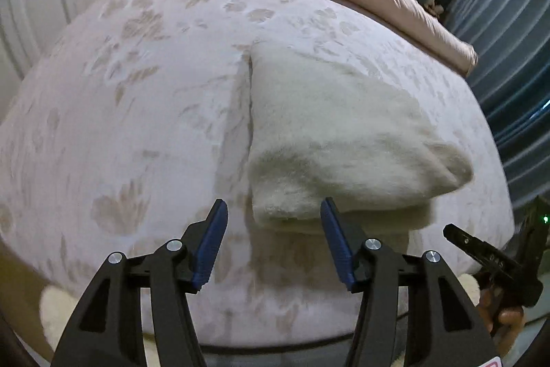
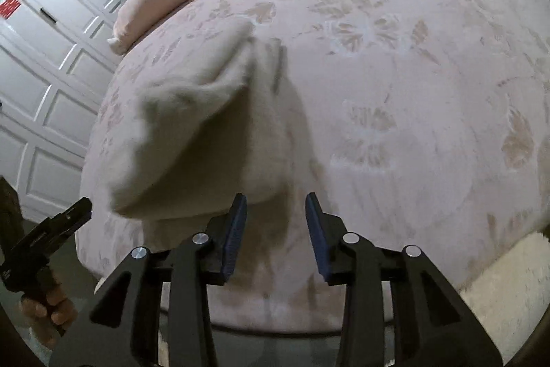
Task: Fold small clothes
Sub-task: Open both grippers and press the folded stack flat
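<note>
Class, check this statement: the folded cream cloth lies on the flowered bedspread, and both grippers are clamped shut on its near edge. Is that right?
Not quite. The cloth does lie folded on the bedspread, but neither gripper is clamped on it. In the left wrist view the left gripper stands open at its near edge; in the right wrist view the right gripper stands open with nothing between its fingers.
</note>
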Action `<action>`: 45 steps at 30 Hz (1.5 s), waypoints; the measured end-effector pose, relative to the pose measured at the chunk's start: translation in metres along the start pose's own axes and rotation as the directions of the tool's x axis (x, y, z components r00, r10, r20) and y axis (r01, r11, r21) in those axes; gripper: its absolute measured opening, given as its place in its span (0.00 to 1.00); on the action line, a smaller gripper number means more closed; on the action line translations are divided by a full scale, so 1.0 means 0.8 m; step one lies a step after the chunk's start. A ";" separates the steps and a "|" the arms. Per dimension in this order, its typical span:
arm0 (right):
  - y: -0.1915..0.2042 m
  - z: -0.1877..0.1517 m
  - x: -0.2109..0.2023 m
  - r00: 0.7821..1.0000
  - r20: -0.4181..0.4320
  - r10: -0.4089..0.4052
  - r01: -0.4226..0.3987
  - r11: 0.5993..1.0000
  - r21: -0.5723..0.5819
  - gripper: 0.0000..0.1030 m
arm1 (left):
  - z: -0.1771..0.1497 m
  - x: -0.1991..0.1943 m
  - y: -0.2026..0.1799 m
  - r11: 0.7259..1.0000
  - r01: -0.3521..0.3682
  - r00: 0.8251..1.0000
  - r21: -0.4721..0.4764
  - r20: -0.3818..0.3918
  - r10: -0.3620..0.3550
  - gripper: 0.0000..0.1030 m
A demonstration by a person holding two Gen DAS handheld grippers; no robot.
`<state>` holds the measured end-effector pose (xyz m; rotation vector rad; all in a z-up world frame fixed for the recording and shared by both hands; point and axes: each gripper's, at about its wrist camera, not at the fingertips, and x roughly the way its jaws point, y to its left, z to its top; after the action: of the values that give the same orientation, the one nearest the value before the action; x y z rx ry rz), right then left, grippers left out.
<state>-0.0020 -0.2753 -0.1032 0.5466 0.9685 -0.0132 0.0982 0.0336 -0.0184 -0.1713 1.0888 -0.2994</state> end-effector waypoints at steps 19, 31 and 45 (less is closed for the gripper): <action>0.108 0.055 -0.013 0.980 0.060 0.192 -0.186 0.977 -0.103 0.09 | -0.003 0.069 0.016 0.992 -0.103 0.991 0.077 -0.073 0.108 0.52; 0.068 0.013 0.038 0.991 -0.064 -0.119 0.110 0.985 -0.132 0.20 | -0.011 0.028 0.022 0.994 -0.107 0.992 0.037 -0.069 0.109 0.49; 0.087 0.050 0.069 0.983 -0.022 -0.182 0.174 0.965 -0.196 0.23 | 0.036 0.071 -0.028 0.974 -0.193 0.978 0.122 -0.061 0.202 0.55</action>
<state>0.0784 -0.2203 -0.0983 0.2809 1.0427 -0.0689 0.1446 -0.0065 -0.0466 0.0516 1.1484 -0.1897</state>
